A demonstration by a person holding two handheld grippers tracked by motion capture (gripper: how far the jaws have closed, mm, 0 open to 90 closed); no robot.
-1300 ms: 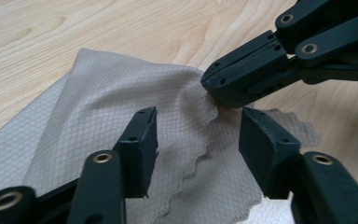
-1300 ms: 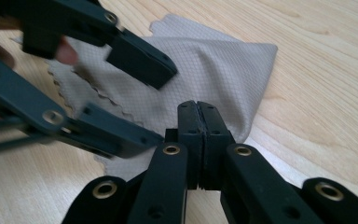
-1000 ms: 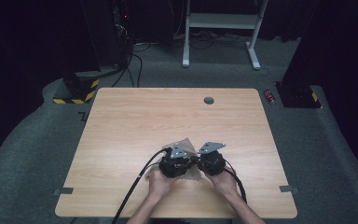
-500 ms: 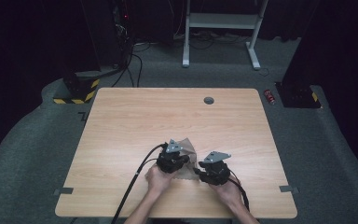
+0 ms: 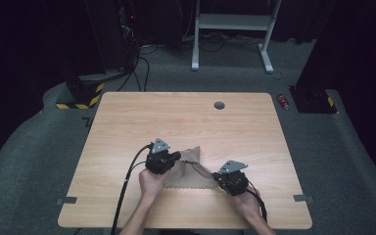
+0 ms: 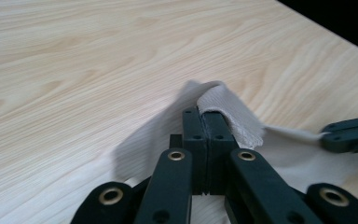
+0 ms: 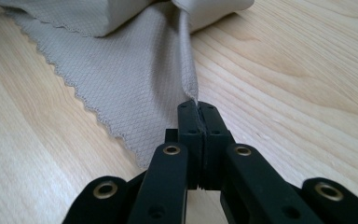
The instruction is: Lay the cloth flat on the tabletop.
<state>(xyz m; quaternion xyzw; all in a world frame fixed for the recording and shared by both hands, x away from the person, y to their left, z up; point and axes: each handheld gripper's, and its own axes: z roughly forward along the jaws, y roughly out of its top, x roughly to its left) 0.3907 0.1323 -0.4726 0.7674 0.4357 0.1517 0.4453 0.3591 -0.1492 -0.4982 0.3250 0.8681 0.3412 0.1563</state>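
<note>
A beige cloth (image 5: 190,171) lies partly folded on the wooden table (image 5: 186,117), stretched between my two grippers. My left gripper (image 5: 177,156) is shut on a raised fold of the cloth (image 6: 230,119), and its jaws (image 6: 204,115) are pressed together. My right gripper (image 5: 218,175) pinches a corner of the cloth (image 7: 135,70) just above the tabletop. Its jaws (image 7: 196,106) have just been closing with the cloth edge between them. The right gripper's tip (image 6: 349,135) also reaches into the left gripper view at the right edge.
A round grommet hole (image 5: 219,105) sits near the table's far edge. On the floor beyond stand a white desk frame (image 5: 230,22), a yellow-and-black striped base (image 5: 81,98) and a small red item (image 5: 284,101). Cables trail from both grippers toward the near edge.
The two grippers, side by side a second ago, have drawn apart: the left went left and up, the right went right and nearer. The cloth is now pulled out between them.
</note>
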